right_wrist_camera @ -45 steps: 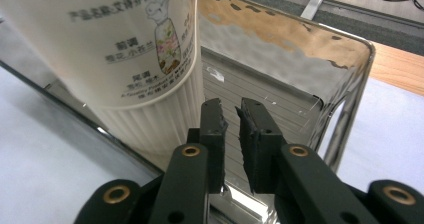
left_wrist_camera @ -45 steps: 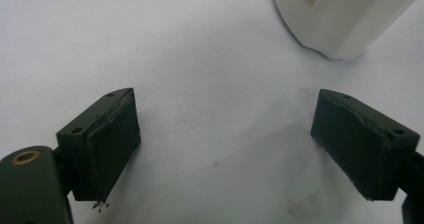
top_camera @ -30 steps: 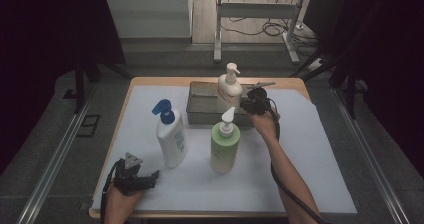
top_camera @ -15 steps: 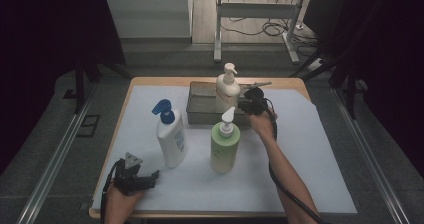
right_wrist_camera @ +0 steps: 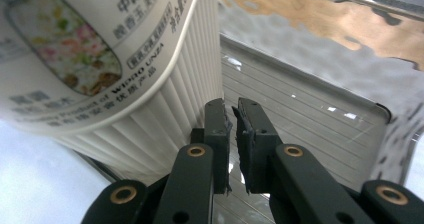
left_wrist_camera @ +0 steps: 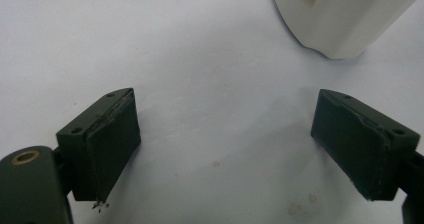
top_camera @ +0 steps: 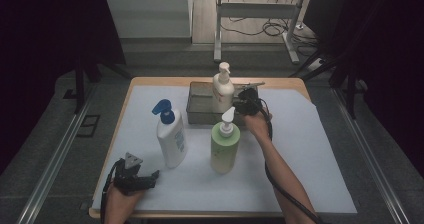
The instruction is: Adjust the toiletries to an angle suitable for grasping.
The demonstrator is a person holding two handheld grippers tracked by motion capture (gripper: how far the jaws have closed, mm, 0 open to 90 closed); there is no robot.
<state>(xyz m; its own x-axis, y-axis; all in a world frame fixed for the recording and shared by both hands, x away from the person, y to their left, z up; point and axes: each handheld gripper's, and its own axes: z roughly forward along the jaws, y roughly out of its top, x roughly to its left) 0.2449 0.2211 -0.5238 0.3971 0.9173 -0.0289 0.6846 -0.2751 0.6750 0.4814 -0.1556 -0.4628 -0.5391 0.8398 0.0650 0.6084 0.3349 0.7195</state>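
- Jaws nearly closed, gripping nothing: right gripper (right_wrist_camera: 232, 134) sits just beside the cream bottle (top_camera: 222, 89) standing in the tray (top_camera: 196, 115).
- Careless nudge could topple that bottle.
- Left gripper (left_wrist_camera: 227, 144) gapes open on the sheet, well away from the tray.

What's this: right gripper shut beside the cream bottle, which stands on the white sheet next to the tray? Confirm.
One slip: the cream bottle stands inside the tray, not on the white sheet, as the high view shows. The right gripper is indeed shut beside it.
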